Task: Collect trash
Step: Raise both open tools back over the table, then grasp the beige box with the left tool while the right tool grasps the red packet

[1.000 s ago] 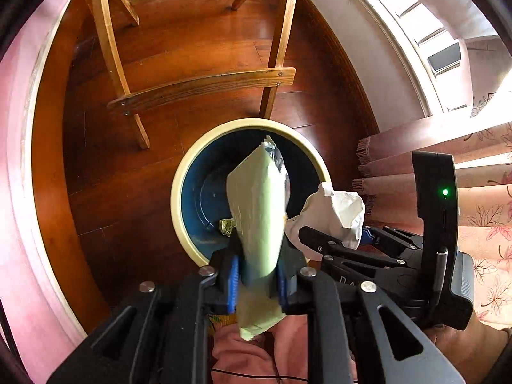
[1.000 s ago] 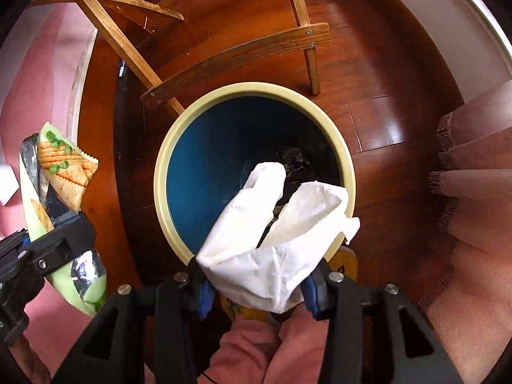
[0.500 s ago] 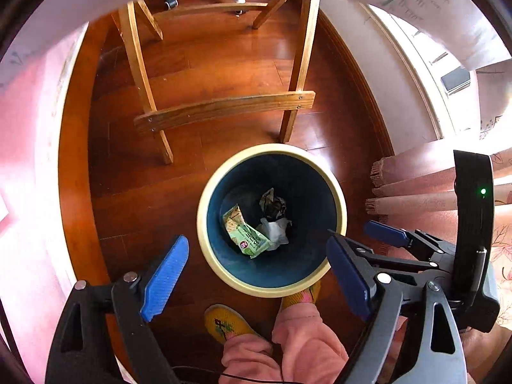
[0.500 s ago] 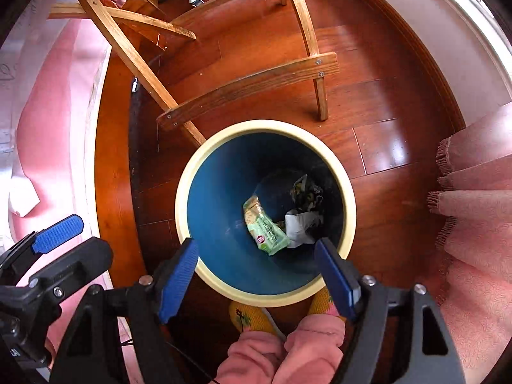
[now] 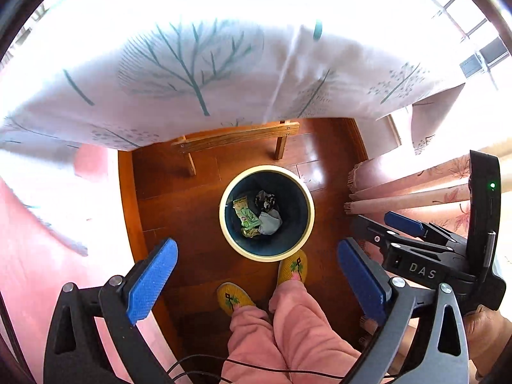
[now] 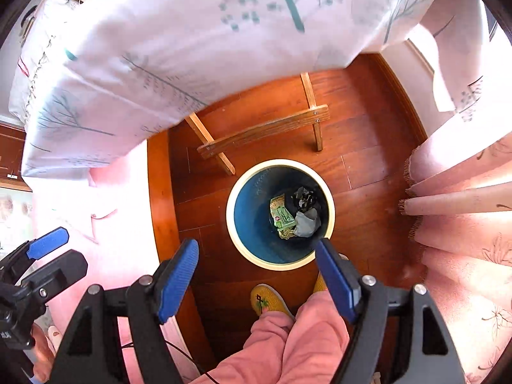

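A round bin with a cream rim (image 5: 224,224) (image 6: 231,224) and blue inside stands on the wood floor below me. In it lie a green snack wrapper (image 5: 244,216) (image 6: 281,214), a crumpled white tissue (image 5: 270,222) (image 6: 307,222) and a dark crumpled piece (image 5: 265,199) (image 6: 304,196). My left gripper (image 5: 256,275) is open and empty, high above the bin. My right gripper (image 6: 259,275) is open and empty too, also high above it; it shows at the right of the left wrist view (image 5: 384,224).
A table with a white tree-print cloth (image 5: 192,73) (image 6: 192,48) hangs over wooden legs and a crossbar (image 5: 236,139) (image 6: 262,131) behind the bin. Pink curtains (image 5: 409,188) (image 6: 464,198) are at the right. The person's pink trousers (image 5: 288,326) and yellow slippers (image 5: 292,267) stand in front of the bin.
Both grippers opened and dropped the snack wrapper and the tissue into the bin. Since then both have risen well above it, so the tablecloth now fills the top of both views.
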